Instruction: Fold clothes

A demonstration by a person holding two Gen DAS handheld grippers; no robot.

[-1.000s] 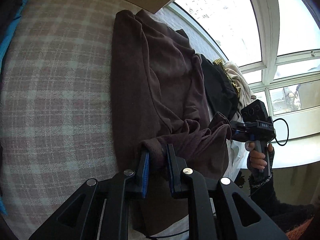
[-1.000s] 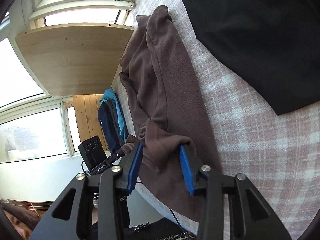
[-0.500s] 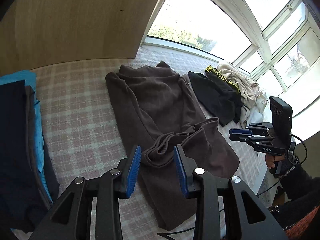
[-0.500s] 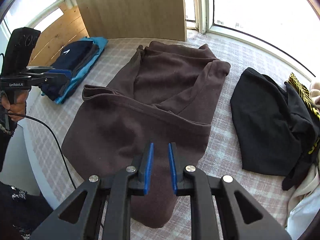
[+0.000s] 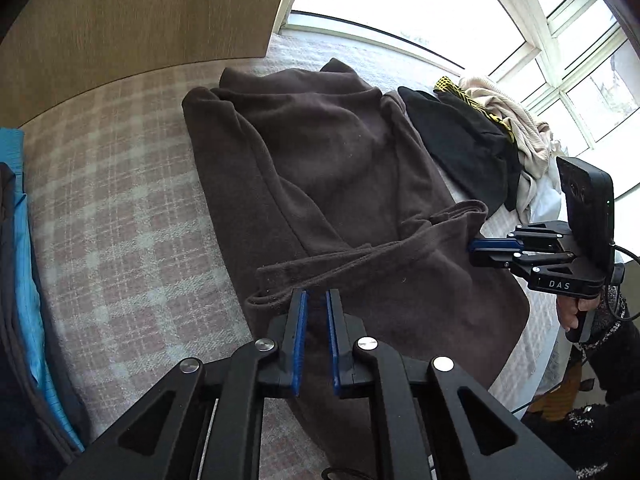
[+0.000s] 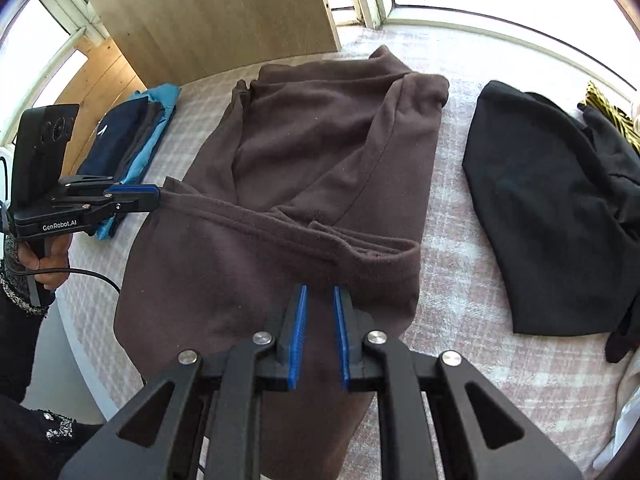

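Left tongs [image 5: 316,296]: jaws closing, dark cloth between the pads, at one end of the doubled-up near edge of the brown garment [image 5: 332,152]. Right tongs [image 6: 320,292]: nearly together, clamped on the other end of that edge.

- The edge runs crosswise from tong to tong. The garment's long axis runs straight ahead of both.
- Both hands are equally near, and the far end is well ahead.
- My guess: carry the edge forward, both hands level.

Count:
- one brown garment
- two tongs
- one folded stack [image 6: 132,140] beyond the left tongs
- one black garment [image 6: 540,208] beyond the right tongs, with a patterned piece and a beige piece past it
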